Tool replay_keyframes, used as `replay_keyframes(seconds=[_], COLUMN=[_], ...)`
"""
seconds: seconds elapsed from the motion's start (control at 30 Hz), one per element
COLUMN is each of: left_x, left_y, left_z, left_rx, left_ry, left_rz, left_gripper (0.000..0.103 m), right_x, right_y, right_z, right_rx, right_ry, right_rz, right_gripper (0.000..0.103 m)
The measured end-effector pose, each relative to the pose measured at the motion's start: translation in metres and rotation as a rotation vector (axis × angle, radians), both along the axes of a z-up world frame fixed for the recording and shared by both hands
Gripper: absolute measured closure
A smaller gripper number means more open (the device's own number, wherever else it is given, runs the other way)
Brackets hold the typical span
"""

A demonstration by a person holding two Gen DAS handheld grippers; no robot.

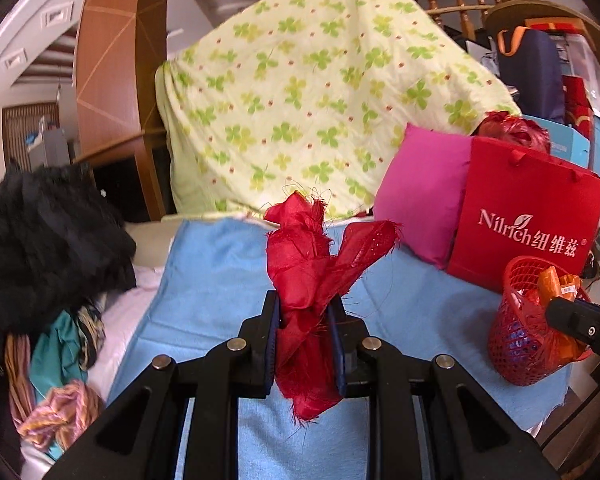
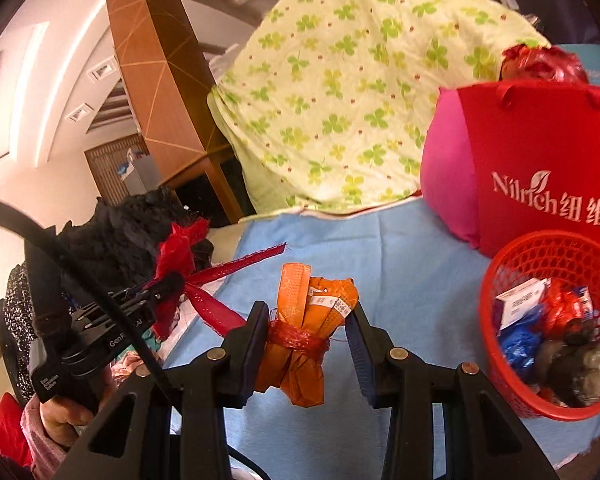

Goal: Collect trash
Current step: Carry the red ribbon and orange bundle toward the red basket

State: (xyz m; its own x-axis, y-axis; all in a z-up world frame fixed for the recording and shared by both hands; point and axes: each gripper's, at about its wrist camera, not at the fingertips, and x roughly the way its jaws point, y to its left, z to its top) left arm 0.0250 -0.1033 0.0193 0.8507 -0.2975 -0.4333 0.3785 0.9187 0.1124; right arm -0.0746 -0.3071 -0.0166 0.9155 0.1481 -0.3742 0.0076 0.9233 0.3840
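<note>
- Blue cloth [image 1: 220, 280] covers the surface under both our grippers, with a clover-print quilt [image 1: 320, 92] heaped up beyond it and a wooden cabinet [image 1: 116, 80] to the far left.
- We hold the left gripper [image 1: 305, 336] pinched tight on a frayed red fabric scrap [image 1: 304, 276], which bunches up above the fingertips and hangs down below them, clear of the cloth.
- Seen from the right wrist, the left gripper [image 2: 168, 282] sits off to the left, its scrap [image 2: 180, 248] trailing a red ribbon-like strip toward us.
- We hold the right gripper [image 2: 306, 338] clamped on an orange wrapper bundle [image 2: 304, 332] tied round the middle with red string; the bundle stands upright between the fingers.
- A red mesh basket [image 2: 512, 264] stands just right of the right gripper, already holding a small box, blue and red wrappers and something dark.
- From the left wrist that basket [image 1: 516, 340] lies ahead and to the right, with the orange bundle [image 1: 556, 284] over its rim.
- Beyond the basket stand a red paper bag [image 1: 520, 208] and a pink cushion [image 1: 420, 192].
- A black garment pile [image 1: 44, 240] lies to the left of the left gripper.
</note>
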Motion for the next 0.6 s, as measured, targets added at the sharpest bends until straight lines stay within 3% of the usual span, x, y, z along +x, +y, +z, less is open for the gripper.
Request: replay_keyframes(seconds=[0.6], left_x=[-0.048], left_y=[-0.050], left_z=[0.021], left_rx=[0.095], left_ry=[-0.102], left_rz=[-0.090], left_gripper=[0.079], right_x=[-0.042], right_y=[-0.027], right_z=[0.013], right_rx=[0.037], right_ry=[-0.077], right_rz=[-0.038], right_gripper=[0.061])
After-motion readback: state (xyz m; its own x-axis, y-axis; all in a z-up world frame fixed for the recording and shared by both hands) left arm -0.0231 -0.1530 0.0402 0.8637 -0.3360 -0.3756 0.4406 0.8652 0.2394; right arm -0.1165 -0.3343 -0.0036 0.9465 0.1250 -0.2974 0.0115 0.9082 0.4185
